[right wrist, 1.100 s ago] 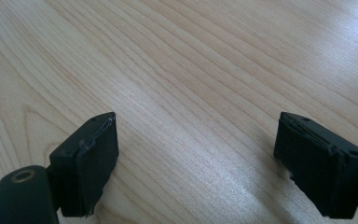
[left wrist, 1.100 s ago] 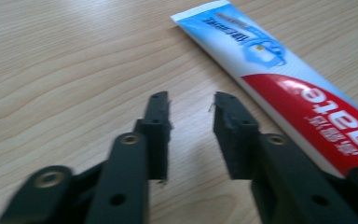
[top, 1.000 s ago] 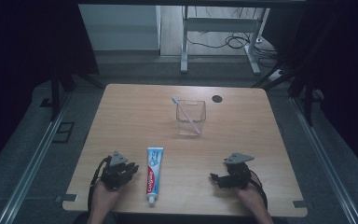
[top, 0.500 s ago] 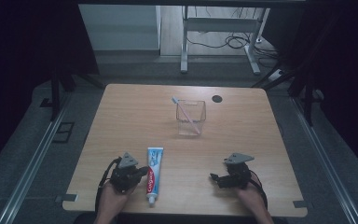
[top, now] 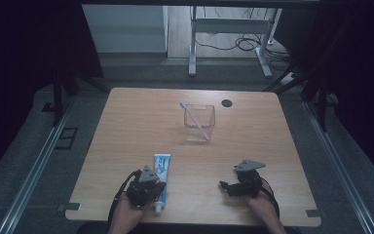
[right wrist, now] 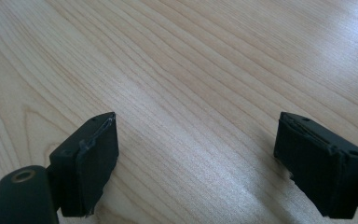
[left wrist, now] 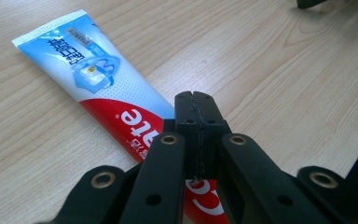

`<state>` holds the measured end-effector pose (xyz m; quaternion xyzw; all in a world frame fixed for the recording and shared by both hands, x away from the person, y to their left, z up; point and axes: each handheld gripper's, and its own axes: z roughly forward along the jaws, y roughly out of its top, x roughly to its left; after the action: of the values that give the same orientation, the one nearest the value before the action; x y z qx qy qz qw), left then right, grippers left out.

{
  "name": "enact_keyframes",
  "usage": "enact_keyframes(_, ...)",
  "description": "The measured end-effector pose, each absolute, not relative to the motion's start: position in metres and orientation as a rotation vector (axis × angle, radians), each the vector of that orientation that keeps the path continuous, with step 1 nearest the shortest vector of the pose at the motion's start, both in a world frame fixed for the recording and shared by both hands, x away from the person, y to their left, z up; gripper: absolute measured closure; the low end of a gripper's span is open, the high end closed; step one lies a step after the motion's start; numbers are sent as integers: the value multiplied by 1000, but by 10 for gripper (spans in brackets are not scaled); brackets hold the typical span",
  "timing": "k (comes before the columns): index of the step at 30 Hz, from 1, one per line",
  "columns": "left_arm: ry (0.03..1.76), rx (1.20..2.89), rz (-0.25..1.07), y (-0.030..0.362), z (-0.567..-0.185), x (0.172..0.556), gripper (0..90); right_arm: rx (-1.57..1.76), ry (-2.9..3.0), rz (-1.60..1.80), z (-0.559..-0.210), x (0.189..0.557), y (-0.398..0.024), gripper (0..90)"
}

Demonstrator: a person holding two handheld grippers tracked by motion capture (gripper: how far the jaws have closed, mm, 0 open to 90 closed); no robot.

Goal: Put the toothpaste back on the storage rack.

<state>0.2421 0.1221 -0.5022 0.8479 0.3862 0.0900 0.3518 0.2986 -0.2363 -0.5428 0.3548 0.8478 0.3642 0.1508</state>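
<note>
A blue, white and red toothpaste tube [top: 162,165] lies near the table's front edge, cap end toward the person. In the left gripper view the tube [left wrist: 98,79] runs from upper left down under the jaws. My left gripper [top: 154,189] sits just over the tube's lower half; its jaws [left wrist: 196,100] are pressed together with nothing between them. My right gripper [top: 224,186] rests low at the front right, open, with bare wood between its fingers [right wrist: 196,154]. A clear square cup [top: 199,124] holding a pink toothbrush [top: 194,118] stands mid-table.
The wooden table [top: 253,141] has a small black round cap [top: 227,103] near its back right. Dark floor and metal rails flank both sides; a desk frame with cables stands beyond the far edge.
My left hand has moved right, from beside the toothpaste tube to over its lower half. The right hand has stayed where it was.
</note>
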Motion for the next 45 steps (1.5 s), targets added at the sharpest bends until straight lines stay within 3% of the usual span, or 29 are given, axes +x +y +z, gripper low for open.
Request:
enact_keyframes(21,980,2251,213,109,-508,241,888,1019,2434,1045,-543,299,-236,135)
enact_keyframes(40,1039,2279,306,138,-505,248,874,1019,2433,1046,-543,299,-236,135)
enact_keyframes(45,1036,2263,298,142,-501,249,821,1019,2433,1046,-543,299,-236,135)
